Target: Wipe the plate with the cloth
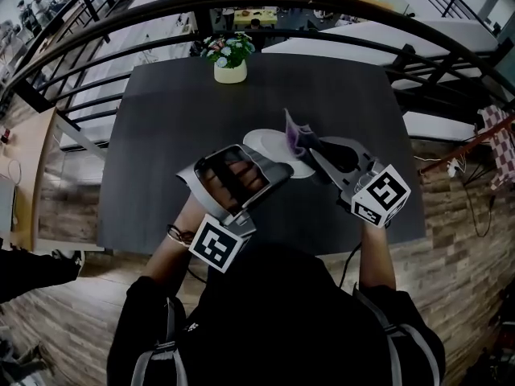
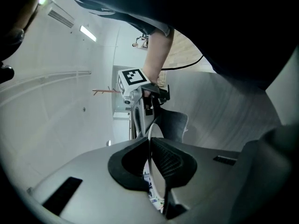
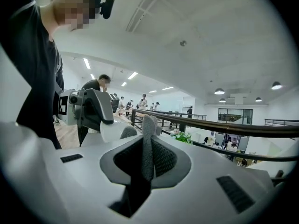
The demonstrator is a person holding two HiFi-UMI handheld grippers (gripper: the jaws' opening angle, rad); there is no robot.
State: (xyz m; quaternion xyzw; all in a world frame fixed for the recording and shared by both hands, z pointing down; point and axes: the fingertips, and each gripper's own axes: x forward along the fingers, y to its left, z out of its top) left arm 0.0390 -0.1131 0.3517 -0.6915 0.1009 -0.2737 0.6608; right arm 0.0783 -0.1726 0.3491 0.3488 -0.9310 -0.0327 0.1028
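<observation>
Desk (image 1: 173, 127): dark, square-ish top, mostly bare. A curved black railing (image 1: 322, 5) runs beyond its far edge, with wood floor along the near and left edges.

Person: dark sleeves at the near edge, one claw in each hand, both reaching in over the middle of the desk.

Left claw (image 2: 152, 161): its grey body lies rolled onto its side over the near-middle of the desk, and its marker cube (image 1: 217, 244) sits just past the near edge. The jaws are pinched together on the thin white rim of the plate (image 1: 265, 145). In the left gripper view the rim runs edge-on between the two ribbed pads.

Right claw (image 3: 147, 146): comes in from the right, near the left claw, with its marker cube (image 1: 382, 193) toward the near right corner. The jaws are clamped on a fold of the cloth (image 1: 296, 135), and in the right gripper view the grey fold stands straight up between the pads.

Plate: white and round, held over the centre of the desk with its face up toward the head camera. The left claw covers its near-left rim. I cannot tell whether it rests on the desk or is lifted clear.

Cloth: purple-grey and bunched, standing up from the right claw's tips over the right part of the plate. From above it overlaps the plate, but no view settles whether they touch.

Flower pot (image 1: 230, 71): small and cream, with white and pink flowers and green leaves. It stands upright at the middle of the far edge, well apart from plate and claws.
</observation>
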